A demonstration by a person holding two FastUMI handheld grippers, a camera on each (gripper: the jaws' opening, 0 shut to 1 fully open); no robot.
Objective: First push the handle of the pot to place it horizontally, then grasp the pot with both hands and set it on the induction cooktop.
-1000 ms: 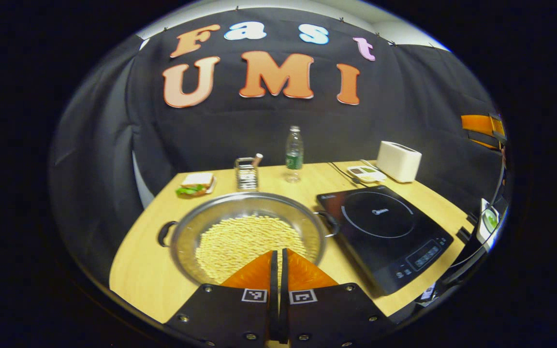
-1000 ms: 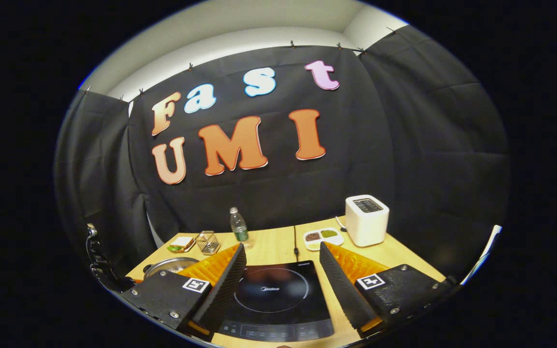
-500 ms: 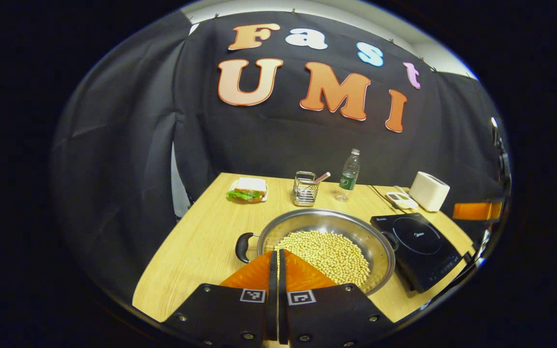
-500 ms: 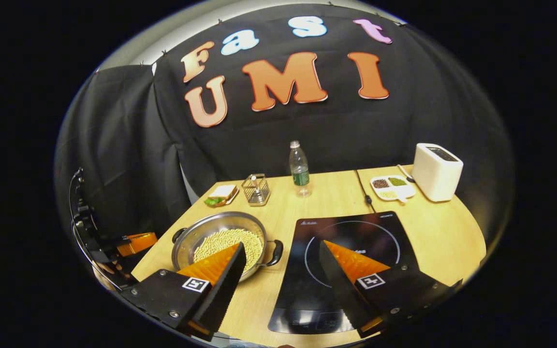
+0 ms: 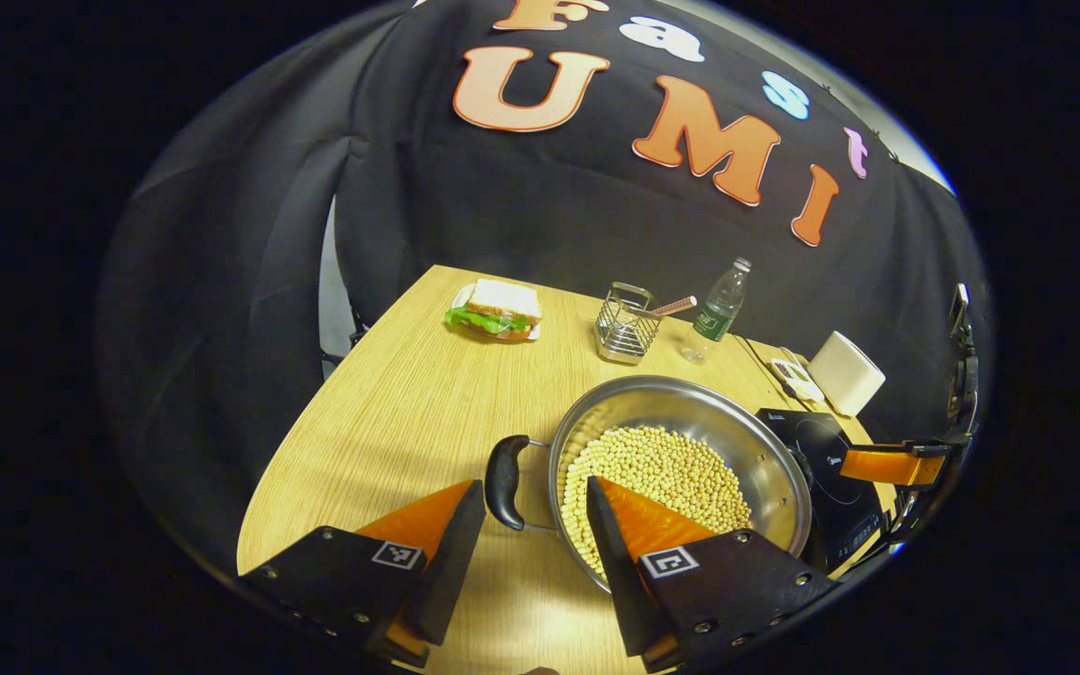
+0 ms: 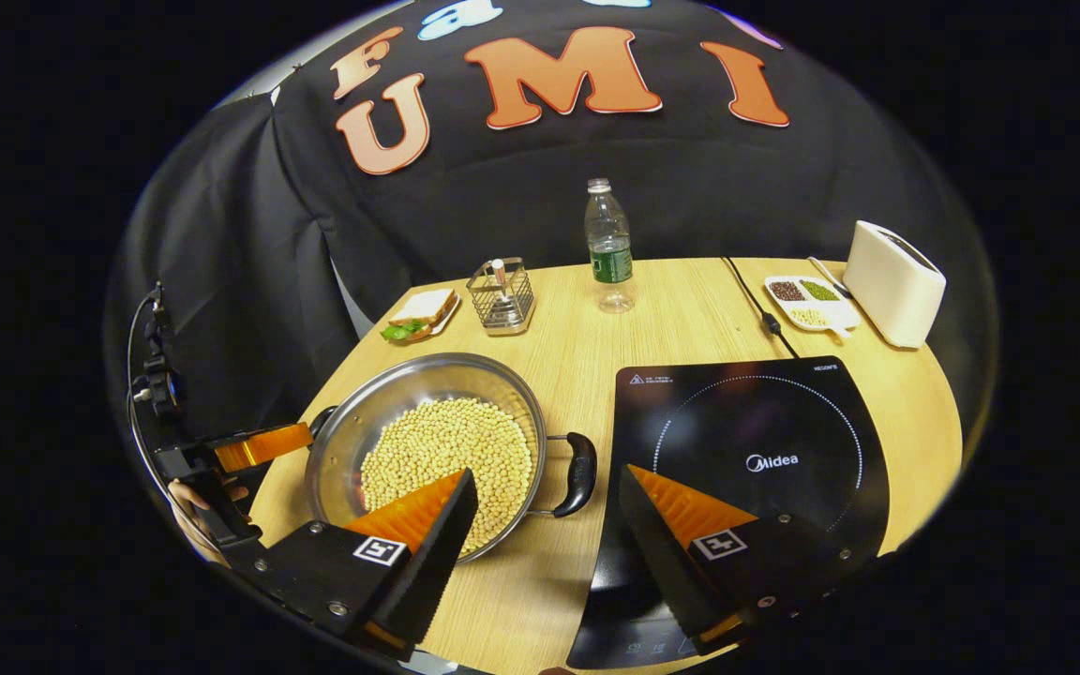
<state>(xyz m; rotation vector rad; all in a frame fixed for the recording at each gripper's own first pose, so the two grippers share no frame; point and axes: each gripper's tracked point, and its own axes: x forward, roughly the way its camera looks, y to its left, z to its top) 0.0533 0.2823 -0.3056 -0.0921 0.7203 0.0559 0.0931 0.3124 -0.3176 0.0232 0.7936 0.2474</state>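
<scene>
The left gripper [image 5: 526, 534] is hovering with fingers apart, one pot [image 5: 765, 469] handle [image 5: 504, 481] lying between them. The right gripper [image 6: 547, 525] is gaping too, fingers flanking the other handle [image 6: 580, 473]; its right finger is partly hiding the cooktop [image 6: 756, 412].

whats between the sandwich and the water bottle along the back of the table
A wire basket with a small stick-like item in it stands between the sandwich and the water bottle, apart from both. It shows in the right gripper view, and in the left gripper view too.

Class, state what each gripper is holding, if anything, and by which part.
Nothing is held. The left gripper and right gripper are both open, each lined up with a handle of the pot.
</scene>
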